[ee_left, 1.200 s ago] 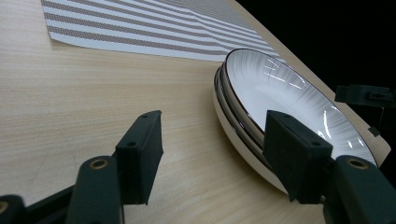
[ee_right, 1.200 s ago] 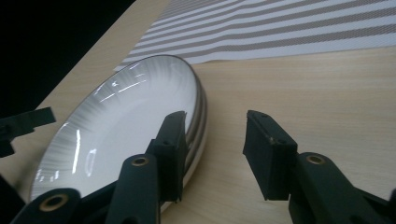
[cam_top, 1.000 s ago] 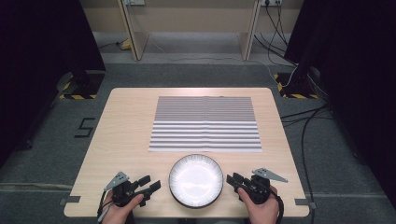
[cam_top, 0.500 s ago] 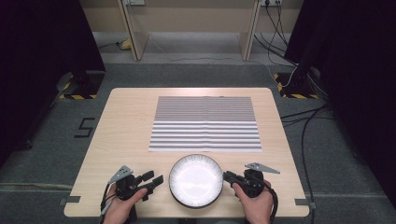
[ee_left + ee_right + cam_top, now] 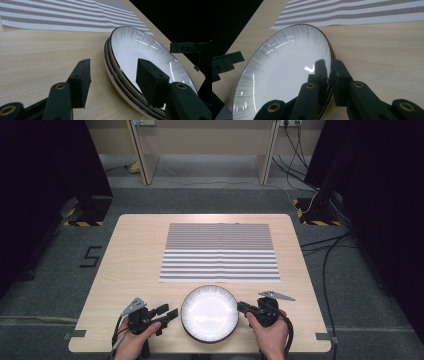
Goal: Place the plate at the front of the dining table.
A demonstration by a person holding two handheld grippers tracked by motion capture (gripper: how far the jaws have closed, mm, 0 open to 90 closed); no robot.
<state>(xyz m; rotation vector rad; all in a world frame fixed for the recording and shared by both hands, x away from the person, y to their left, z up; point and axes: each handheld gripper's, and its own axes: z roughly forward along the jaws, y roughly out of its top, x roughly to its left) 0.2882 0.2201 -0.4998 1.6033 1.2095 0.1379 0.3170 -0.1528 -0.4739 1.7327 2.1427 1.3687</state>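
Showed, from above, a pale wooden counter [image 5: 135, 255] with a white, dark-rimmed plate [image 5: 209, 313] at its near edge, centred in front of the person. Lay empty and close to a grey-and-white striped mat [image 5: 220, 252] spread across the middle of the counter, but apart from it and not on it. Flanked at the left by the left hand-held gripper [image 5: 170, 315] and at the right by the right hand-held gripper [image 5: 245, 307], each held in a hand coming in from the bottom edge. In the right gripper view, clenched on the plate's right rim, one black jaw over the glossy inner face and the other against the outside, with no gap to be seen. In the left gripper view, released and wide: one jaw out over the bare wood, the other above the white inner face, the left rim between them and neither jaw touching it. Judged to be at the very start of a two-sided pick-up. Done so far: both tools brought to opposite rims, and the right one gripping. Left to do, by this reading: closing the left jaws on the rim, lifting the plate level, and carrying it wherever it belongs, most likely forward onto the mat. Not possible to tell whether the plate's right edge was off the counter yet.
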